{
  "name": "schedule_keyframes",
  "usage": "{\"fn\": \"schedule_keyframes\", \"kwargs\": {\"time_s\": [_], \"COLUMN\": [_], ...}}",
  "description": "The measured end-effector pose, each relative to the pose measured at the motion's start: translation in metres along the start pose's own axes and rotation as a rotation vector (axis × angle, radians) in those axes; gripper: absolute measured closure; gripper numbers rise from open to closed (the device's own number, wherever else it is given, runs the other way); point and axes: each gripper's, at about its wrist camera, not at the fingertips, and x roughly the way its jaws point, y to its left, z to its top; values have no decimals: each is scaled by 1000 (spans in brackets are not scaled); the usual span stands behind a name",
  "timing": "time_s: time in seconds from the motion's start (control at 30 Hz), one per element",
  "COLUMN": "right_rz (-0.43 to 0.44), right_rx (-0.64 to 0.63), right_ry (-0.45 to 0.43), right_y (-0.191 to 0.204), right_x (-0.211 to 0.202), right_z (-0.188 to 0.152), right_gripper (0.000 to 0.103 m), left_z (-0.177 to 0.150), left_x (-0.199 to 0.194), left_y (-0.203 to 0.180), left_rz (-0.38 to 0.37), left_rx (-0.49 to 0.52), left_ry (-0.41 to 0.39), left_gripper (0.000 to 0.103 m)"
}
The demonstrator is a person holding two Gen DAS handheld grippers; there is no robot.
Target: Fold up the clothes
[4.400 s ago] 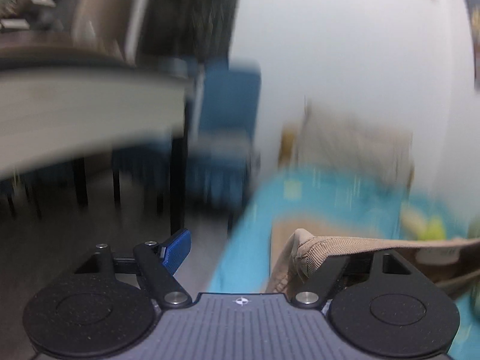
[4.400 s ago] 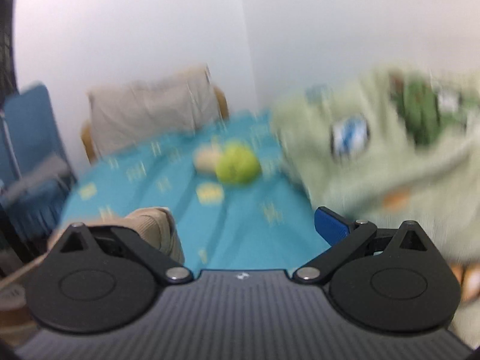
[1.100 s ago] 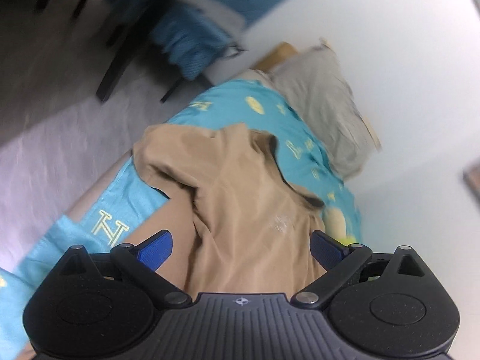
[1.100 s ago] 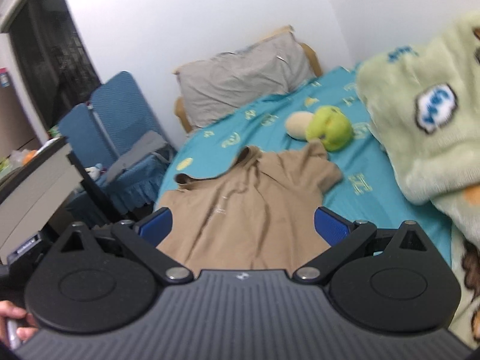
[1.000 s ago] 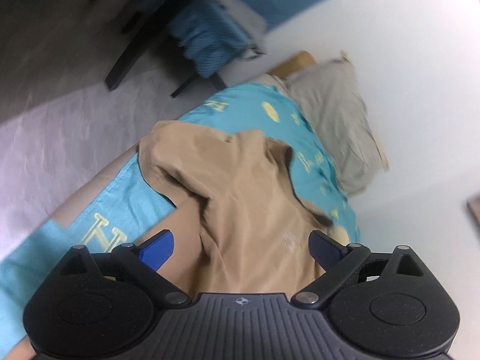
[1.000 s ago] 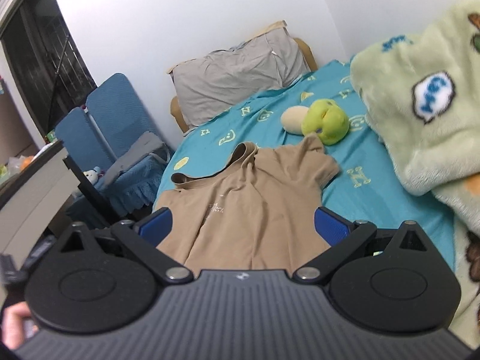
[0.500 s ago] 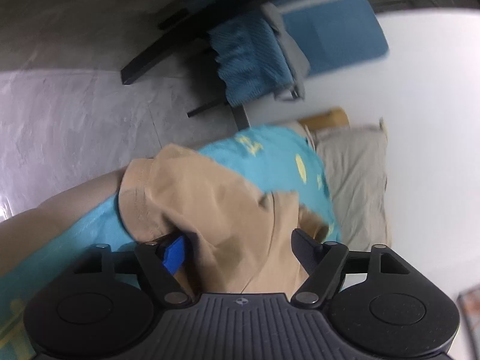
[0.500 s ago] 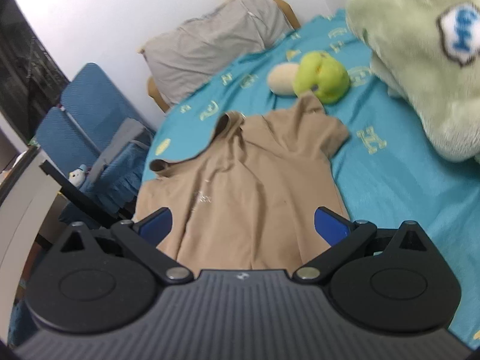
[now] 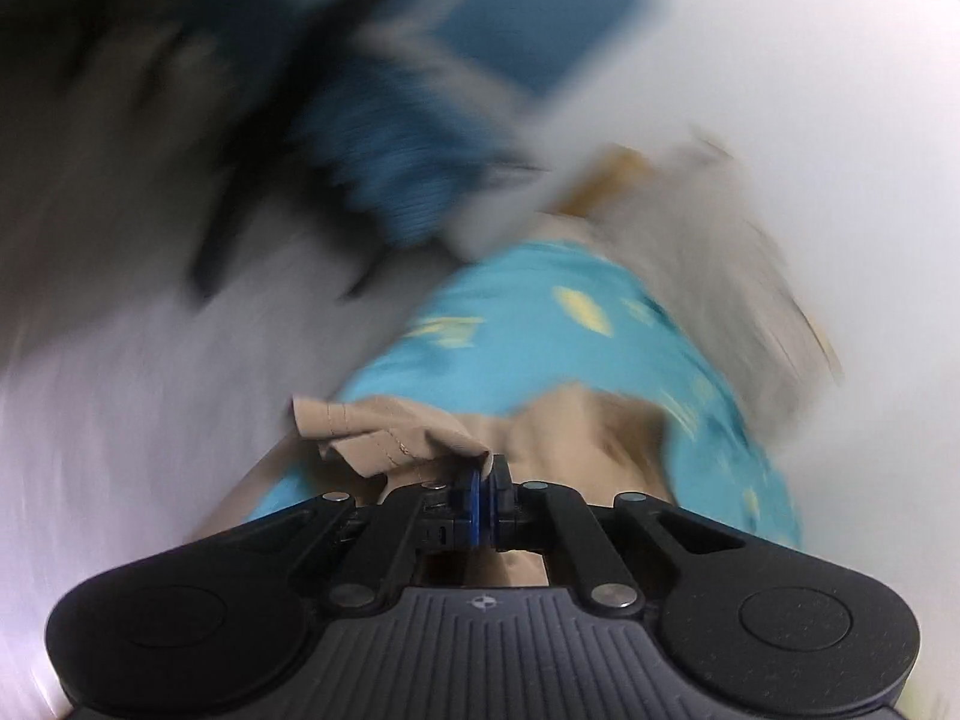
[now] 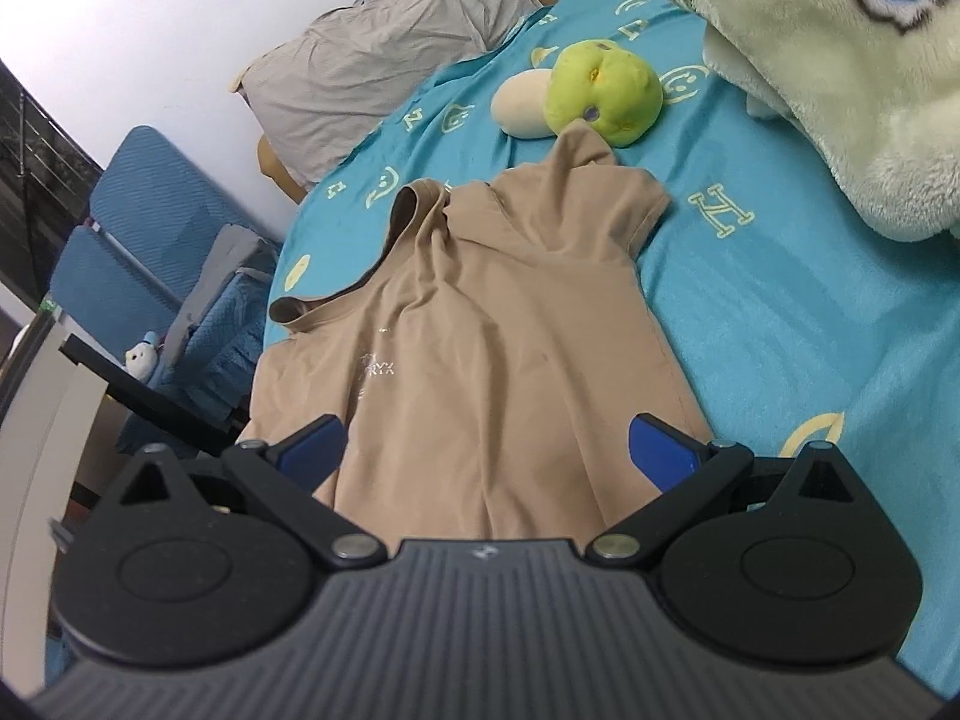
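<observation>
The left gripper (image 9: 485, 483) has its two blue pads pressed together on a stitched hem fold of the tan T-shirt (image 9: 384, 429), which bunches up just ahead of the fingertips; the rest of that view is smeared by motion blur. The right gripper (image 10: 486, 453) hangs above the shirt's lower part with its blue fingers (image 10: 660, 450) spread wide and nothing between them.

The tan T-shirt (image 10: 480, 330) lies lengthwise on the teal bedsheet (image 10: 780, 312), toward the bed's left edge, with small pale lettering on the chest. Its neck opening points toward the head of the bed, one short sleeve lies flat on the right, and the left shoulder is rumpled near the bed's edge.

Past the collar, a green plush toy (image 10: 603, 90) sits touching the shirt's top fold, with a cream plush piece (image 10: 522, 102) just beside it. A pale green fleece blanket (image 10: 840, 72) is heaped along the right edge. At the head of the bed a grey pillow (image 10: 384, 54) leans on the white wall. Beside the bed stands a blue folding chair (image 10: 150, 240).
</observation>
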Motion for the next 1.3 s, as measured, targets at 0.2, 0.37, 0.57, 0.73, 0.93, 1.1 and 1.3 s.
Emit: {"fn": "schedule_keyframes", "kwargs": {"time_s": [0.2,0.37,0.57,0.73,0.93,1.1,1.3], "right_rz": [-2,-9,5,13,1,-12,-28], "right_rx": [6,15,42,47,74,32,1], "right_ry": [10,19,33,46,65,62,81], "right_y": [0,-3,-5,-4,-10,-5,-2], "right_x": [1,2,4,6,10,14,19], "right_z": [-1,-2,-1,-2,-3,-5,-10], "right_gripper": [0,0,0,0,0,0,0], "left_z": [-52,-82,-66,-43,-37,-27,-18], "left_x": [-6,-6,-28,-15,4,21,31], "left_y": [-66,-56,-10,38,73,62,36], "left_rz": [-224,-211,-258,-203,-105,-80,92], "left_rx": [500,495,174,-175,-373,-319,-70], "left_ry": [255,314,214,169,115,108,136], "left_gripper": [97,82,39,37,39,40,79]}}
